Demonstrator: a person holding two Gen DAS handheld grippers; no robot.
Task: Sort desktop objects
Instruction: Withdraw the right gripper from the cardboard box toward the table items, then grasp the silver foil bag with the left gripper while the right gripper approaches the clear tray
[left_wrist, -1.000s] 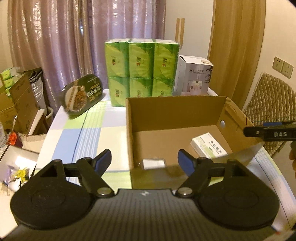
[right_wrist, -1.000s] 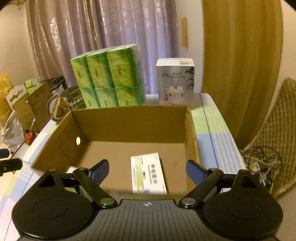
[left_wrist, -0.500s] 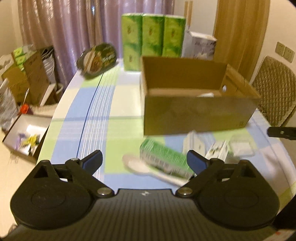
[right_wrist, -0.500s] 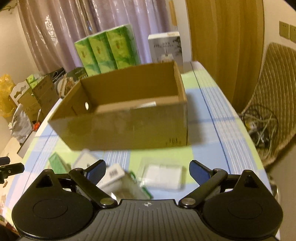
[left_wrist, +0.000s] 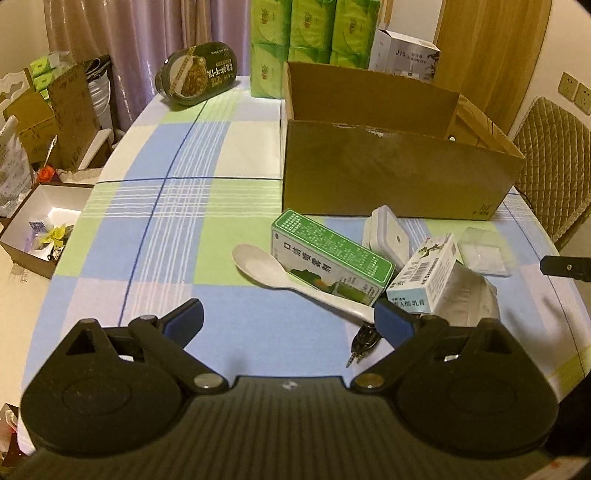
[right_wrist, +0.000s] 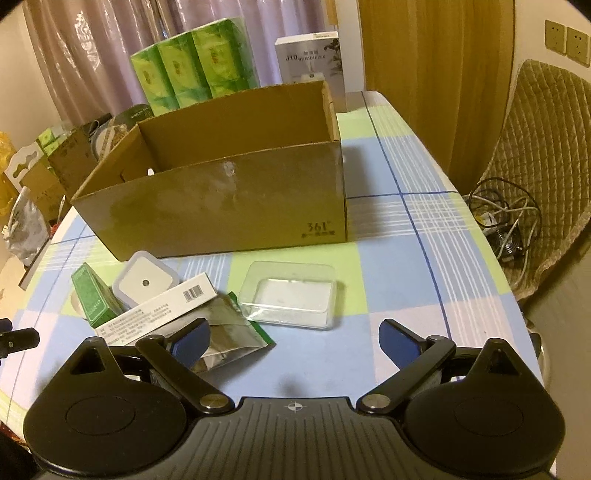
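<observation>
Two grippers hang over the checked tablecloth, both tilted down toward a small heap of things lying just in front of the cardboard box. The left gripper has its jaws spread wide with nothing between them; the right gripper is likewise wide apart and empty.

Close to the box's front wall sits a white square case. Just in front of the case lies a green carton, with a white spoon running along its near side and touching it. Right of the carton a white-and-blue carton leans on a silver foil pouch. A clear plastic container lies off the box's right front corner, apart from the heap. Behind the box stand green tissue packs and a white appliance box.
</observation>
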